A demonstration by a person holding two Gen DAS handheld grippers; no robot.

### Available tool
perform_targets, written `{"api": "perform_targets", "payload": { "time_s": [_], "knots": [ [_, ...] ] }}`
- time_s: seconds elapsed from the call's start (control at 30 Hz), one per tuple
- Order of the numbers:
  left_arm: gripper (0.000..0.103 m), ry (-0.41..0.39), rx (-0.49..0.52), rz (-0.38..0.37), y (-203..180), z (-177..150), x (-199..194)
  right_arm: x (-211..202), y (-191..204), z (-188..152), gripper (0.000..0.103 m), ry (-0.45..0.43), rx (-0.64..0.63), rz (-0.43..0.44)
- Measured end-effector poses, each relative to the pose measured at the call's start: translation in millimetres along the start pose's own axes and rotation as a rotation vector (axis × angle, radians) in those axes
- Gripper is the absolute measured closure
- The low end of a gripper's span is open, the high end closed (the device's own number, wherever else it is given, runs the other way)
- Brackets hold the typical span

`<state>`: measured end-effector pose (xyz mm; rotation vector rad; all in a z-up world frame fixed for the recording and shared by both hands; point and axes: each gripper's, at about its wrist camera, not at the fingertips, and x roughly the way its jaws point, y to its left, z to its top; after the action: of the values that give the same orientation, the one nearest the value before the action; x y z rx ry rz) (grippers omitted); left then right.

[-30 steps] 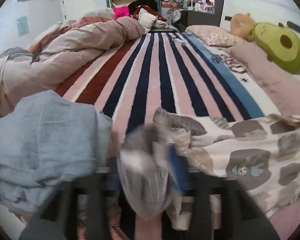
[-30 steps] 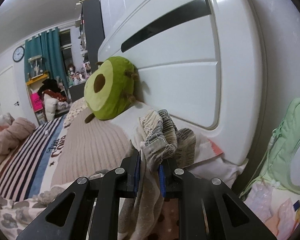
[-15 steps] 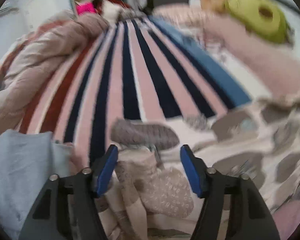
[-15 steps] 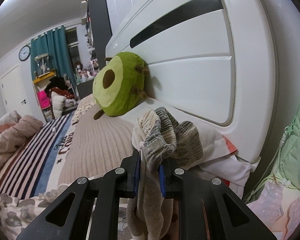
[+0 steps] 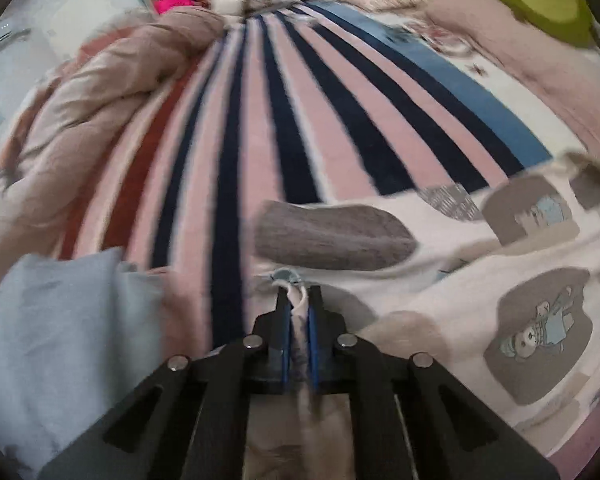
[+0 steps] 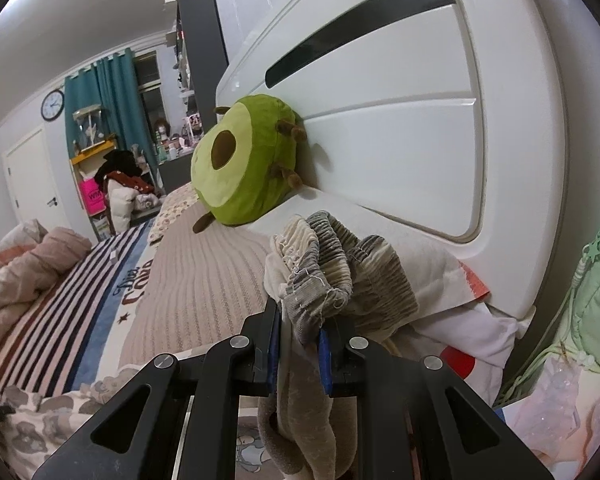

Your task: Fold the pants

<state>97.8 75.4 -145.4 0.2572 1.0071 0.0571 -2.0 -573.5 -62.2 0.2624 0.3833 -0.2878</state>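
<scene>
The pants (image 5: pixel 500 264) are cream with grey-brown cartoon patches and lie spread over the striped bed to the right in the left wrist view. My left gripper (image 5: pixel 298 300) is shut on a fold of the pants at their near left edge. My right gripper (image 6: pixel 300 320) is shut on the bunched elastic waistband (image 6: pixel 332 264) of the pants and holds it raised near the headboard, with fabric hanging down between the fingers. More of the pants (image 6: pixel 40 420) lies on the bed at the lower left of the right wrist view.
A light blue garment (image 5: pixel 60 340) lies left of my left gripper. A pink duvet (image 5: pixel 100 100) is heaped along the bed's left side. A green avocado plush (image 6: pixel 244 164) leans on the white headboard (image 6: pixel 400 120). A green plush (image 6: pixel 596 300) is at the right.
My left gripper has closed on a fold of the pants after being open over them. My right gripper still holds the waistband and has shifted slightly.
</scene>
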Motion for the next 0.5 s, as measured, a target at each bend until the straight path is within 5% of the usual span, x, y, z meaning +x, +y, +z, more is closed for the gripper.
{"api": "perform_targets", "payload": {
  "time_s": [0.17, 0.37, 0.43, 0.5],
  "knots": [
    [0.098, -0.070, -0.076, 0.121, 38.7, -10.1, -37.9, -0.8, -1.0, -0.3, 0.093, -0.002, 0.004, 0.005],
    [0.094, -0.042, -0.109, 0.193, 65.8, -25.1, -36.7, -1.0, -8.8, -3.1, 0.093, -0.005, 0.012, -0.019],
    [0.088, -0.044, -0.101, 0.200, 66.7, -23.4, -36.7, 0.4, -11.2, -4.5, 0.093, 0.004, 0.030, -0.009],
    [0.066, -0.075, -0.121, 0.199, 66.6, -19.8, -47.9, -0.9, -10.6, -4.9, 0.093, 0.004, 0.033, -0.003]
  ]
}}
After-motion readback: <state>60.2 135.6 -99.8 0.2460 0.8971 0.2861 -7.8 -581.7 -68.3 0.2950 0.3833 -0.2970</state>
